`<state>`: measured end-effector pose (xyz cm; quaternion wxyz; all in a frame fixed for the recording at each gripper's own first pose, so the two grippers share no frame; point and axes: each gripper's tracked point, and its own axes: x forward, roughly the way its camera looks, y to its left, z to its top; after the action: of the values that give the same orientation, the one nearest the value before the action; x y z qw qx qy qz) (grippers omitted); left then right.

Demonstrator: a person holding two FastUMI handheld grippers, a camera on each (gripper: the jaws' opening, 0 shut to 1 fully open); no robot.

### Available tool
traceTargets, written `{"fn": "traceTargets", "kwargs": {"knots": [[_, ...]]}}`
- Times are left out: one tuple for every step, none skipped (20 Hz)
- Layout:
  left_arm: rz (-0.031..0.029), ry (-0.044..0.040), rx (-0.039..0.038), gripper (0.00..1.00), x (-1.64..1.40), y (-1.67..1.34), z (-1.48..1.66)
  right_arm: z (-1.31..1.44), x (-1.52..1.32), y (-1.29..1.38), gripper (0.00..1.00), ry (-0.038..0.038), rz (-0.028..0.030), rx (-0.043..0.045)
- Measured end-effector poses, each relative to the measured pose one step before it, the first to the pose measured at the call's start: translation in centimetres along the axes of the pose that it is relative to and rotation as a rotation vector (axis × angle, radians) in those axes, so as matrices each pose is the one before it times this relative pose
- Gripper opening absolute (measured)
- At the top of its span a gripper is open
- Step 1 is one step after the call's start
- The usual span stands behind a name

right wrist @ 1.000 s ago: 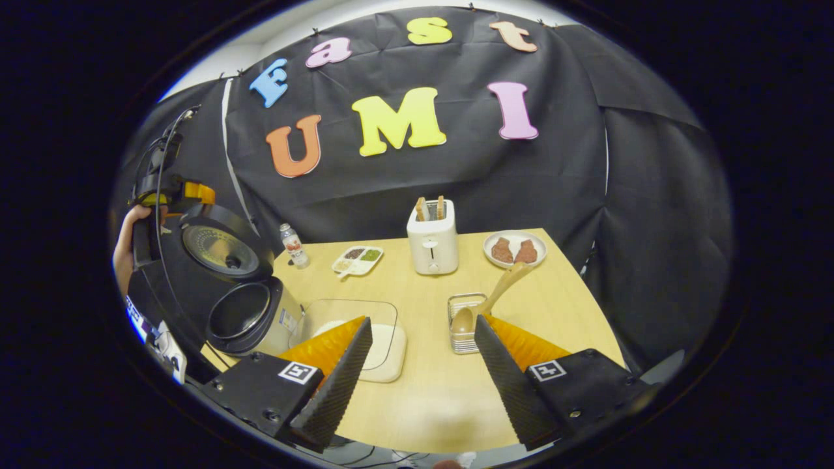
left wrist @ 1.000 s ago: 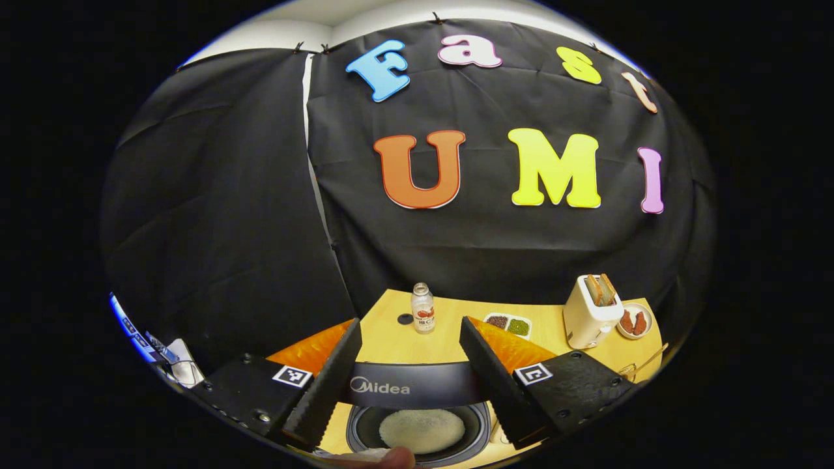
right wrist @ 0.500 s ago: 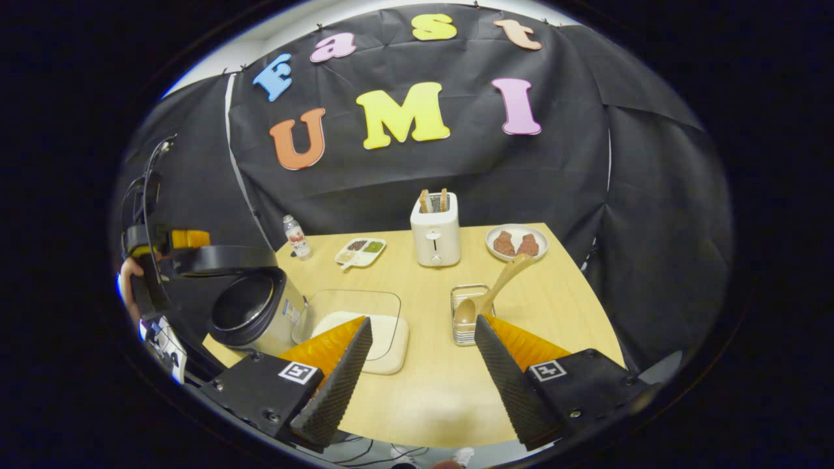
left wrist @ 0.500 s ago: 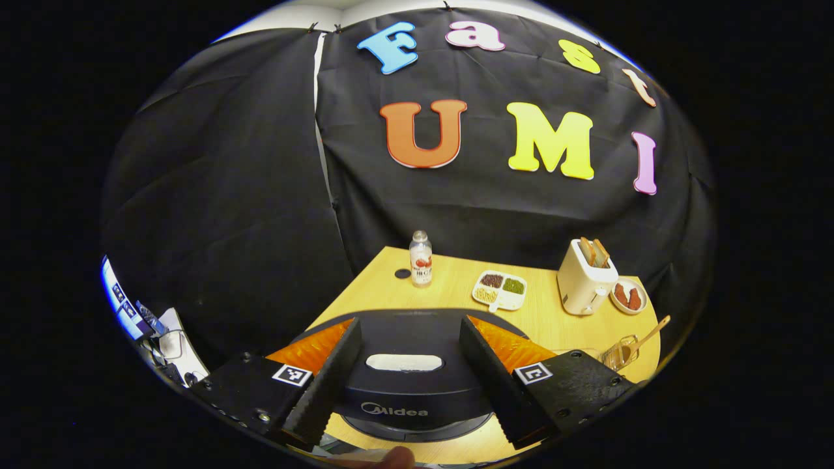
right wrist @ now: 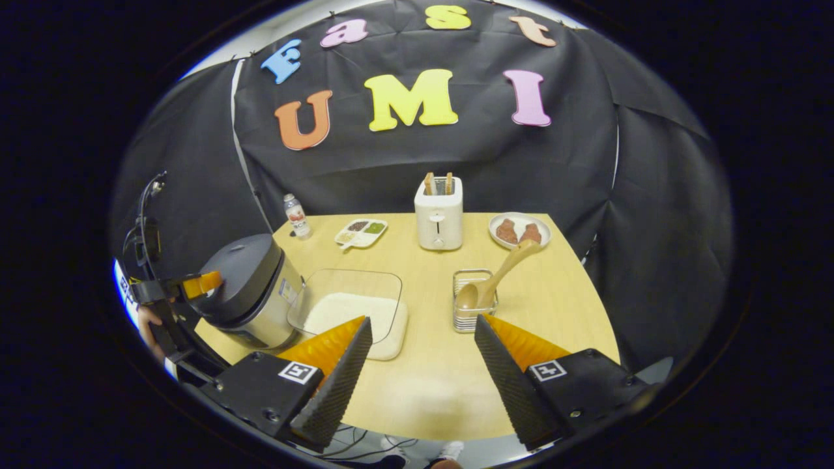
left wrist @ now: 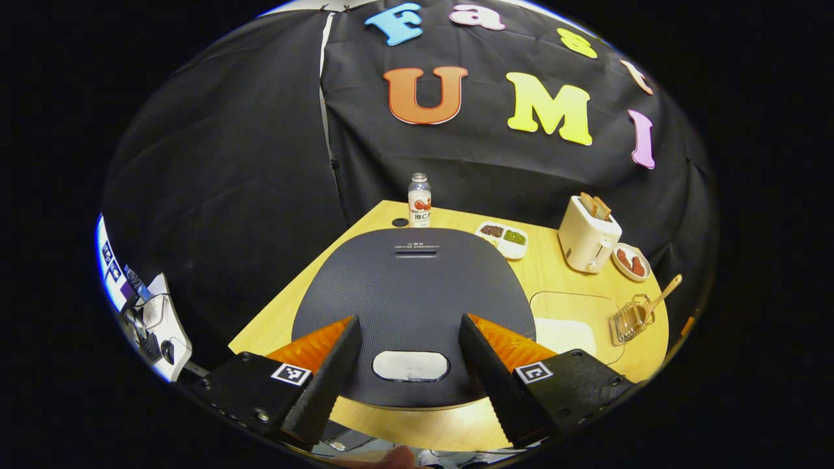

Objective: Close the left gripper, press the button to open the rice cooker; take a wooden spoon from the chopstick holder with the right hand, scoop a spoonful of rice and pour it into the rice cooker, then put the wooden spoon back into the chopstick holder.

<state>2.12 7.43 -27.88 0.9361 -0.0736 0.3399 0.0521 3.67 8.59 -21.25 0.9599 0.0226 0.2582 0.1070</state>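
2 hand-held grippers, both released: the left hand-held gripper (left wrist: 407,371) hangs over the closed rice cooker (left wrist: 410,296), its button (left wrist: 410,365) between the fingers for pressing. The right hand-held gripper (right wrist: 420,371) faces the wooden spoon (right wrist: 493,280), propped in the chopstick holder (right wrist: 470,306) beside the rice (right wrist: 345,311). A pale bench (right wrist: 430,384) stands before black cloth.
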Motion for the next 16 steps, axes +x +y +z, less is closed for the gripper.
{"fn": "traceTargets", "kwargs": {"knots": [[0.0032,-0.0002,-0.00108,1.0,0.206,0.016,-0.12,-0.235,0.022,0.119,0.96,0.00746,0.00038,-0.00273],[0.00117,-0.00715,-0.00599,0.99,-0.256,-0.047,-0.099,-0.225,0.08,0.094,0.96,0.00854,0.00221,0.00196],[-0.00149,0.00804,-0.00532,1.0,-0.028,0.023,-0.179,-0.238,0.059,0.272,1.0,0.00916,0.00526,0.00037],[-0.00012,-0.00517,-0.01345,0.99,-0.037,0.138,0.036,-0.134,0.03,0.096,1.0,0.00623,0.00082,0.0008],[-0.0024,0.00431,-0.00479,1.0,0.051,0.104,-0.3,0.007,-0.018,0.07,0.96,0.00148,0.00182,0.00159],[-0.00128,0.00281,-0.00642,1.0,0.279,-0.048,-0.101,-0.028,0.005,0.026,1.0,-0.00007,-0.00048,-0.00015],[-0.00184,0.00204,-0.00706,1.0,-0.135,-0.035,-0.367,0.106,-0.043,-0.017,1.0,0.001,-0.00003,-0.00037],[0.00042,-0.01611,0.00936,1.0,0.249,0.052,0.129,0.029,-0.079,-0.063,0.96,-0.00047,-0.00134,0.00274],[-0.00022,-0.0125,0.02628,1.0,0.009,0.018,0.042,0.046,-0.003,-0.041,1.0,-0.00009,0.00176,0.00267],[0.00135,0.00649,0.00387,1.0,0.03,0.019,0.006,0.156,-0.073,-0.094,1.0,-0.00268,-0.00261,0.00413],[0.00067,-0.00135,-0.00699,1.0,0.024,-0.037,0.357,0.162,-0.009,-0.162,1.0,-0.0034,-0.00252,-0.00001],[-0.00173,0.00326,0.00153,1.0,-0.087,0.091,0.199,0.222,-0.015,-0.046,1.0,-0.0087,-0.00234,-0.00045],[0.00078,0.00739,0.00989,1.0,-0.048,0.096,0.18,0.359,-0.232,-0.108,0.96,-0.01643,-0.00572,0.00199],[0.00523,-0.0076,0.00131,0.99,-0.065,-0.075,0.298,0.669,-0.193,-0.015,1.0,-0.02396,0.00153,0.00137],[0.01368,-0.01909,0.01035,0.99,0.041,0.118,0.635,0.426,-0.177,-0.223,1.0,-0.01256,-0.00868,0.00036],[0.01747,-0.02015,0.0125,0.98,-0.046,0.184,0.62,0.473,-0.055,-0.346,0.96,-0.01511,-0.00682,-0.00009]]}}
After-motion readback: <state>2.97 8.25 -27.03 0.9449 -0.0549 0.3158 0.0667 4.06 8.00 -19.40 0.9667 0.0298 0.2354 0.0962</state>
